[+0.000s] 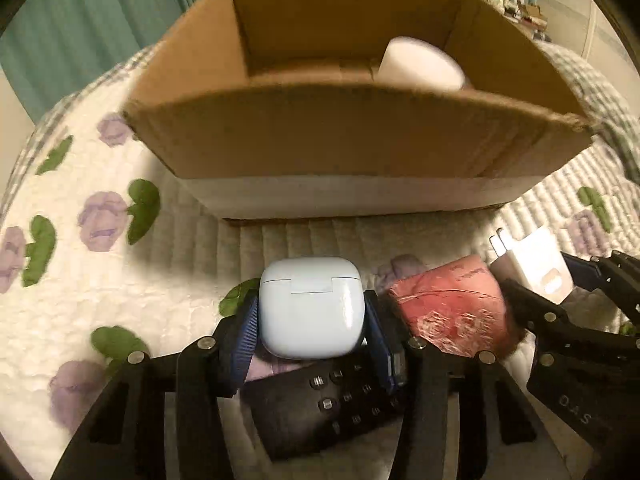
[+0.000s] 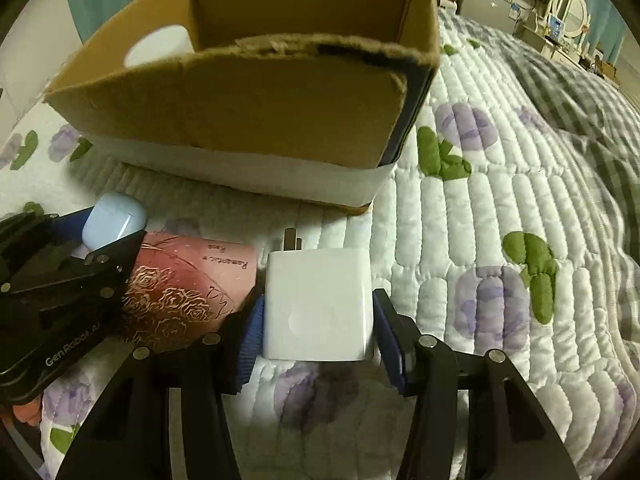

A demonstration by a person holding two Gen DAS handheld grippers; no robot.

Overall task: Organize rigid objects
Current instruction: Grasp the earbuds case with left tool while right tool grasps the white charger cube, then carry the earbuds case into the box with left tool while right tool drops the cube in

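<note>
My left gripper [image 1: 311,316] is shut on a pale blue earbud case [image 1: 311,312], held just above a black remote [image 1: 320,404] on the quilt. The case also shows in the right wrist view [image 2: 114,220]. My right gripper [image 2: 318,320] is shut on a white plug charger [image 2: 318,304], prongs forward; it shows in the left wrist view [image 1: 532,260]. An open cardboard box [image 1: 360,136] stands just ahead, also in the right wrist view [image 2: 240,108], with a white object [image 1: 420,64] inside. A red packet [image 1: 452,304] lies between the grippers.
Everything rests on a white quilted bedspread [image 2: 500,208] with purple flowers and green leaves. A teal curtain [image 1: 80,20] hangs behind the box. Furniture and a round mirror [image 2: 568,4] stand far right.
</note>
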